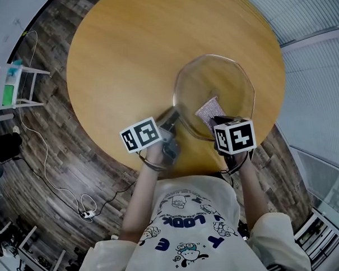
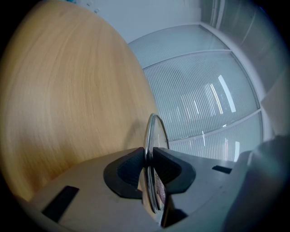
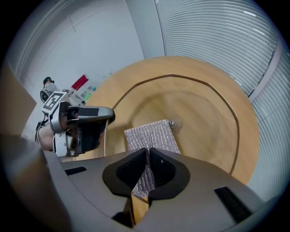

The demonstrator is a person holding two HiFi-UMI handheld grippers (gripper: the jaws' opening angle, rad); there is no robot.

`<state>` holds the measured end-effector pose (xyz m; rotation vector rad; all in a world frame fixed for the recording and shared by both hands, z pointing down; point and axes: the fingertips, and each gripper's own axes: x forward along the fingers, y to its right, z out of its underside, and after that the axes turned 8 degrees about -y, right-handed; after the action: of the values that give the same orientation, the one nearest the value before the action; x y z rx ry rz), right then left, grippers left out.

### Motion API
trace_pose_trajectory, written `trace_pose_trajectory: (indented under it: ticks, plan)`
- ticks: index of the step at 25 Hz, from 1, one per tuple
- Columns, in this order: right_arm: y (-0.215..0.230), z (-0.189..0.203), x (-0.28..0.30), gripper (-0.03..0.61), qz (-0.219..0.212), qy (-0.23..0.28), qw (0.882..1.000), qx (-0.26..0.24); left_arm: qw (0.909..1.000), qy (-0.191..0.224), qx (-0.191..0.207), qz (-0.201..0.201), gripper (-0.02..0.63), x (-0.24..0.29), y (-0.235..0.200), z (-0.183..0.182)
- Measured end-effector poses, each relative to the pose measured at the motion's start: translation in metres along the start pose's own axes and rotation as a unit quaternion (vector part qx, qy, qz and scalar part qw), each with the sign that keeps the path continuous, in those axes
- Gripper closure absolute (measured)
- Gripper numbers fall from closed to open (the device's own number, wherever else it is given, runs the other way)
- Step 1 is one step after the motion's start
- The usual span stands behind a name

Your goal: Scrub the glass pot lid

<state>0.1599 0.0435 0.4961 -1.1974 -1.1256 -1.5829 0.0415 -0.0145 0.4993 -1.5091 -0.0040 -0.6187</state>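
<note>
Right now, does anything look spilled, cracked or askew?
Nothing stands out. The left hand-held gripper clamps the glass lid by its rim, the right hand-held gripper holds the scrub cloth against it; no spills show.

My right gripper (image 3: 148,152) has its two dark jaws pressed together on the near end of a grey mesh scrubbing cloth (image 3: 147,133). The cloth spreads away from me flat against the glass lid (image 3: 199,118), and its far corner is just beside the small screw (image 3: 171,122) at the lid's middle. Through the glass and past its thin metal rim I see the round wooden table (image 3: 136,77). At the lid's left edge sits the left gripper (image 3: 102,129) with its marker cube (image 3: 53,100), in front of a white wall
</note>
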Motion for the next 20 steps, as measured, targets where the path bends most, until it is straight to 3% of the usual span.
trace_pose_trajectory:
  ticks: [20]
  plan:
    - [-0.029,-0.010,0.006,0.535,-0.011,-0.002,0.999,-0.052,0.9999,0.009,-0.008,0.003,0.540,-0.001,-0.002,-0.003]
